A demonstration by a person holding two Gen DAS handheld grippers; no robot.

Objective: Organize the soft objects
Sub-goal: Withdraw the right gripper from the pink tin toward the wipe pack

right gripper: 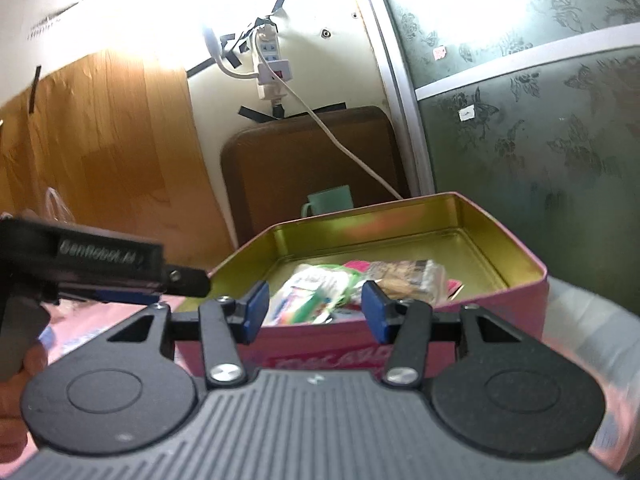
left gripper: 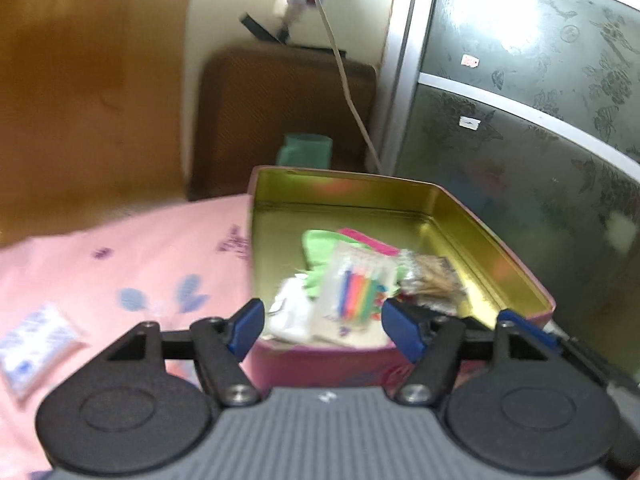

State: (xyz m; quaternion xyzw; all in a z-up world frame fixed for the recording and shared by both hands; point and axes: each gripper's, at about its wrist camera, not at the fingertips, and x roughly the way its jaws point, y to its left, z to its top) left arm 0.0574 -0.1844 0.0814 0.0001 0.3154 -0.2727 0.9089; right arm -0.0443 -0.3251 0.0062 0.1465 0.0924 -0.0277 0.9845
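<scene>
Left wrist view: pink tin point(left gripper: 328, 364) with gold inside sits on the bed, near edge just past the fingertips. Near half of the tin holds a loose pile: clear packet of coloured sticks point(left gripper: 358, 286), green cloth point(left gripper: 320, 246), white soft piece point(left gripper: 290, 312), pink item point(left gripper: 370, 242), foil-wrapped packet point(left gripper: 430, 276). Far half of the tin floor is bare.

One item is not yet in: white-and-blue packet point(left gripper: 36, 340) lying on the pink bedsheet point(left gripper: 140, 256), well left of the tin.

Left hand-held gripper point(left gripper: 322, 330): jaws apart, nothing between the pads; the pile shows through the gap. Right hand-held gripper point(right gripper: 314, 310): jaws likewise apart and empty, pointed at the tin's near wall. Neither is carrying anything.

Judgement: task mostly along. Several soft things are gathered in the tin, at least one packet remains out on the bed. Whether more lie out of frame, cannot tell. The pile is heaped rather than laid flat, so some tidying inside may also remain.

Beyond the tin: green mug point(right gripper: 330, 202), brown board point(right gripper: 312, 152) against the wall, white cable point(right gripper: 340, 140) hanging from a power strip.
</scene>
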